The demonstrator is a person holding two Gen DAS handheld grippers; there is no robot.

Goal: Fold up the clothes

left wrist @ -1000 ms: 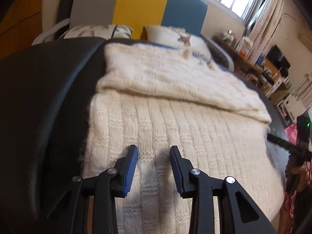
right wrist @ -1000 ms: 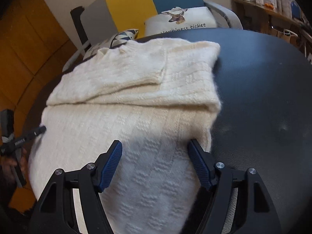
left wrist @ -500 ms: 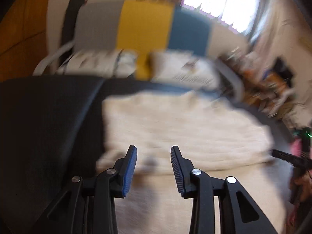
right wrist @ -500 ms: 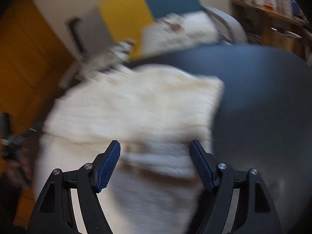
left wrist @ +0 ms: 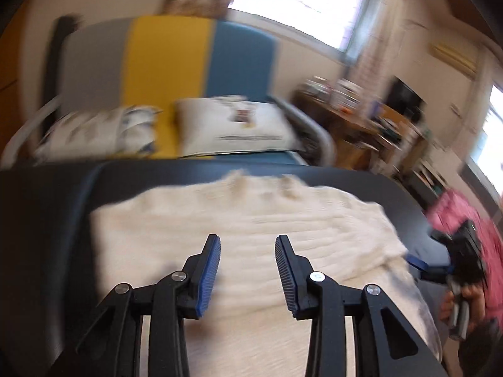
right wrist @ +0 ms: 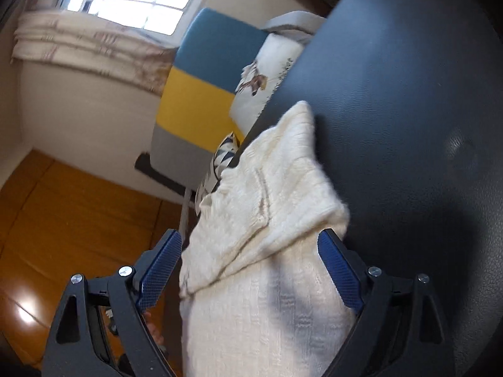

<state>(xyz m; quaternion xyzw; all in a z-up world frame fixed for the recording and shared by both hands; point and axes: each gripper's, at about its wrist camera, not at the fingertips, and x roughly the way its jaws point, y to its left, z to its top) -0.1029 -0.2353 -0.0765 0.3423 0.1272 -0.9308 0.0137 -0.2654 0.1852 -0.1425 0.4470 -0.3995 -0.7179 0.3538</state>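
A cream knitted sweater point(left wrist: 239, 238) lies partly folded on a black table point(left wrist: 41, 220), its upper part doubled over the body. My left gripper point(left wrist: 246, 270) is open and empty above the sweater's middle. My right gripper point(right wrist: 251, 270) is open wide, tilted, over the sweater's right side point(right wrist: 270, 207), with the fold's edge between its fingers. The right gripper also shows at the right edge of the left wrist view point(left wrist: 440, 264), held by a hand.
Behind the table stands a grey, yellow and blue chair point(left wrist: 169, 59) with two white cushions point(left wrist: 232, 125). A cluttered wooden shelf point(left wrist: 361, 119) is at the right. Bare black tabletop point(right wrist: 408, 100) lies to the sweater's right. Orange floor point(right wrist: 63, 213) is to the left.
Both grippers have moved forward over the sweater towards its far folded part and stayed open. The right gripper has rolled sharply to one side. The views are blurred by motion.
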